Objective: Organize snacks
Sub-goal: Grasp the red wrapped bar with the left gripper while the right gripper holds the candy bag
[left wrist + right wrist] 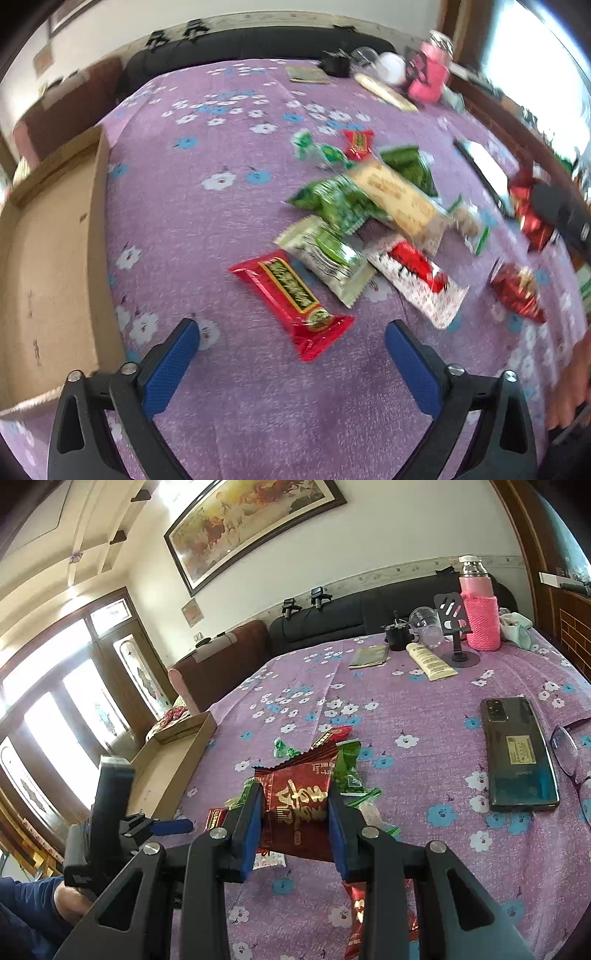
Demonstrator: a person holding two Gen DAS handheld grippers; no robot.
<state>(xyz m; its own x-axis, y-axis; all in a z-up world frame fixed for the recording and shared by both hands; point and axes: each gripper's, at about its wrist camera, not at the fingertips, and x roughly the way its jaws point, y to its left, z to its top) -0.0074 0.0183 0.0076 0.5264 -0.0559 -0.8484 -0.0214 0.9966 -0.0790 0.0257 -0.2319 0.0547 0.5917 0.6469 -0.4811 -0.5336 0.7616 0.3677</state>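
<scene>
Above the bench, clamped in the right tool: a dark red snack packet (lifted clear). Left tool spread wide, empty, over a red bar; cardboard box alongside.
</scene>
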